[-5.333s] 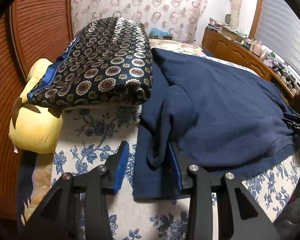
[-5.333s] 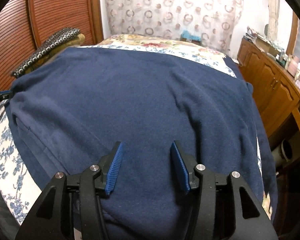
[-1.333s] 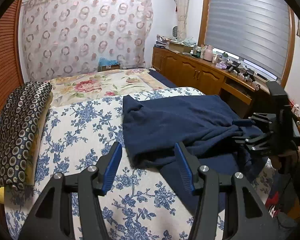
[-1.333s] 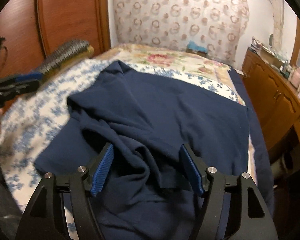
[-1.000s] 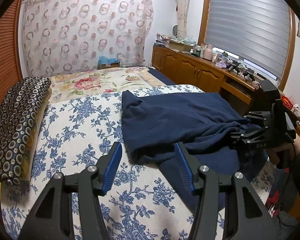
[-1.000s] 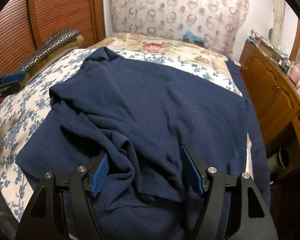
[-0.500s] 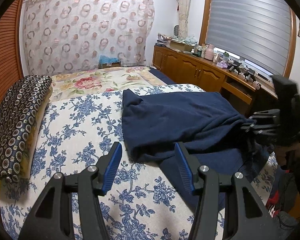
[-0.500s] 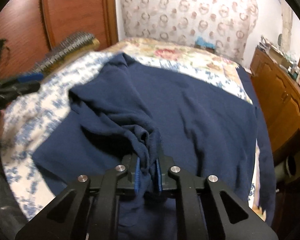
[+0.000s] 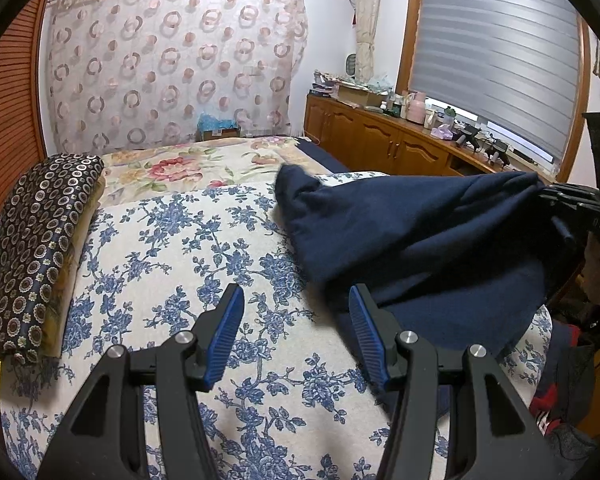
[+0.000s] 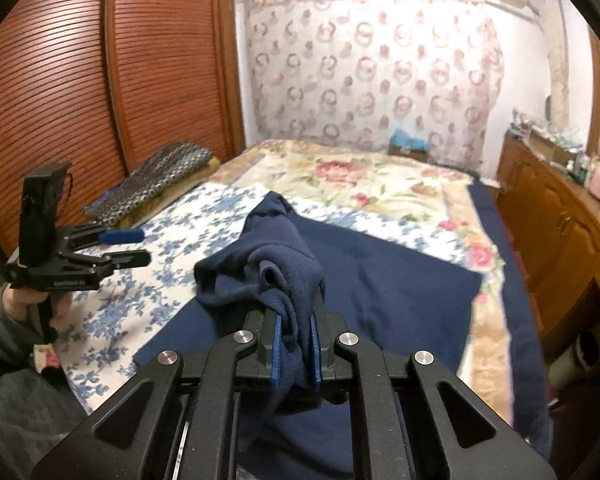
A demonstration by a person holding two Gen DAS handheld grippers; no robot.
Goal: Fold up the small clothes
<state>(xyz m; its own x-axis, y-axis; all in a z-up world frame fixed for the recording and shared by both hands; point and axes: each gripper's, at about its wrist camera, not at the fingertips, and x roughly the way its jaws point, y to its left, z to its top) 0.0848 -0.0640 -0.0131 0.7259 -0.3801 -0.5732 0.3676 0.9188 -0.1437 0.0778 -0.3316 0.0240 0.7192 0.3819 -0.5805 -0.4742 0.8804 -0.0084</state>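
Navy-blue fleece garment (image 10: 380, 280) is the thing being folded, and it lies on the near right part of the blue-flowered white bed cover (image 9: 172, 264), which serves as the landmark here. A second ago the garment sat rumpled and low on that cover, with a bunched fold loose between spread blue pads; now the fold is gathered into a peak and hangs above the cover, while the far part of the cloth rests flat on it. That peak shows in the left wrist view too, where the fabric rises in a slope from the cover toward the right edge of the picture. The right gripper (image 10: 295, 350) has just been closing, and its blue pads now pinch a thick wad of the navy fleece between them, lifted clear of the cover. The left gripper (image 9: 296, 332) has not changed: its jaws stand spread with nothing between them, hovering over the bare near-left part of the cover, just beside the garment's edge. The dark patterned folded cloth (image 9: 32, 248) on the far left side of the cover plays no part. My reading is that a fold has begun: the grasp is made and the lifted layer is ready to be carried across the flat part, though the wad looks bulky, so the edge may land uneven.
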